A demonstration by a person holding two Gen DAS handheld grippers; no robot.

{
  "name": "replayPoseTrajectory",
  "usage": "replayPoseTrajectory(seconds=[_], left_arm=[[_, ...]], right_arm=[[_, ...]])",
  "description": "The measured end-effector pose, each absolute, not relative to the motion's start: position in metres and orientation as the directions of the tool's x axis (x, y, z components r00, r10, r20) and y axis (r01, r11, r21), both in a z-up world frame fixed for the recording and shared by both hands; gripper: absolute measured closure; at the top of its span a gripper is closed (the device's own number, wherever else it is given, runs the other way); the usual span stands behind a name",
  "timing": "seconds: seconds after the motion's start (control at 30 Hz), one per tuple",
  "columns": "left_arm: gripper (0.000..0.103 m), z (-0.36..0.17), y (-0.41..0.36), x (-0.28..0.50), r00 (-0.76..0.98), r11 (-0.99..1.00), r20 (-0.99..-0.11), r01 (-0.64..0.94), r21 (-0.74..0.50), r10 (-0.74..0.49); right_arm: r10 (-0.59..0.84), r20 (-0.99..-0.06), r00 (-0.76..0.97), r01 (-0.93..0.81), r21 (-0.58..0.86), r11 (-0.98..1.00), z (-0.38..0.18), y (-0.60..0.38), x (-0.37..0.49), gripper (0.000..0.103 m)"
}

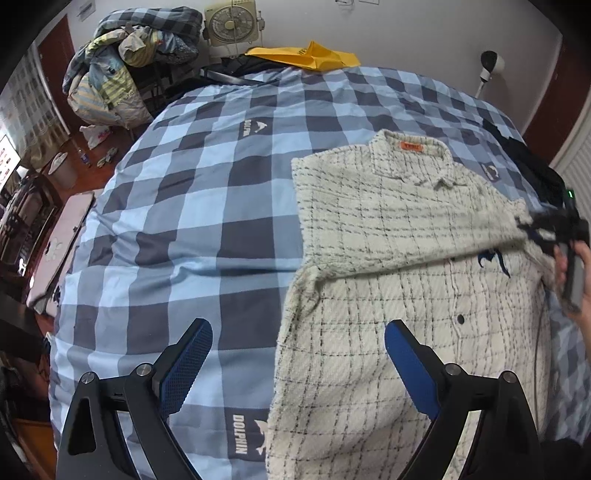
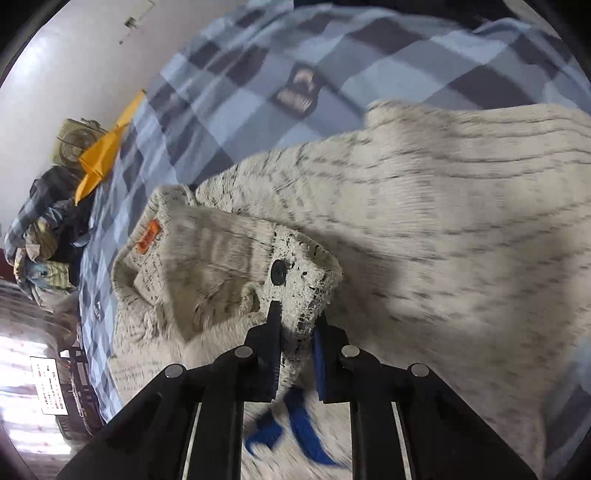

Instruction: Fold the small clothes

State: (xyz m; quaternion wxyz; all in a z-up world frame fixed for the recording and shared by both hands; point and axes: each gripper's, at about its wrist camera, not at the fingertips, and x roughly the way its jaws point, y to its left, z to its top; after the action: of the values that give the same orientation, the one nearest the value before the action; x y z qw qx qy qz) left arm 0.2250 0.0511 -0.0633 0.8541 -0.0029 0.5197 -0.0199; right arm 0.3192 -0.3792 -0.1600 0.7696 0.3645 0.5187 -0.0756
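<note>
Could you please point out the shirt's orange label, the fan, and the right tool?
orange label [image 1: 410, 146], left wrist view, middle of the tag inside the collar
fan [image 1: 228, 25], left wrist view, its hub
right tool [image 2: 297, 334], right wrist view, between fingertips

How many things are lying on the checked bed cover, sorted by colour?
Cream checked shirt: 1
Yellow cloth at the far edge: 1
Dark clothing at the far right edge: 1
Total: 3, on the bed cover
</note>
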Motion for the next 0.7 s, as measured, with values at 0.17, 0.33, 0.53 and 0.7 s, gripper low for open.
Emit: replayPoseTrajectory(seconds=[0.17,0.33,0.53,0.7], left_arm=[[0.008,-0.063,0.056,0.225,0.46,0.999,-0.887,0.013,-0.03,-0.032],[0.008,-0.067,0.061,0.226,0.448,0.999,-0.894,-0.006,-0.035,-0.028],[0.008,-0.068,0.06,0.229,0.447,0.999,-0.893,-0.006,-0.054,-0.046],[0.008,-0.073,0.058,0.229,0.431,0.999,-0.902,0.001,-0.032,-0.03]], right_arm=[[0.24,-0.91,0.338,0.575,0.402,0.713,-0.166,-0.386,0.286,0.084],[0.069,-0.926,0.37,0.589,0.292,0.754,-0.12,-0.377,0.283,0.071],[0.051,-0.865,0.499,0.394,0.278,0.876,-0.078,-0.306,0.297,0.037],[0.046,-0.934,0.354,0.309,0.163,0.937,-0.147,-0.266,0.332,0.037]])
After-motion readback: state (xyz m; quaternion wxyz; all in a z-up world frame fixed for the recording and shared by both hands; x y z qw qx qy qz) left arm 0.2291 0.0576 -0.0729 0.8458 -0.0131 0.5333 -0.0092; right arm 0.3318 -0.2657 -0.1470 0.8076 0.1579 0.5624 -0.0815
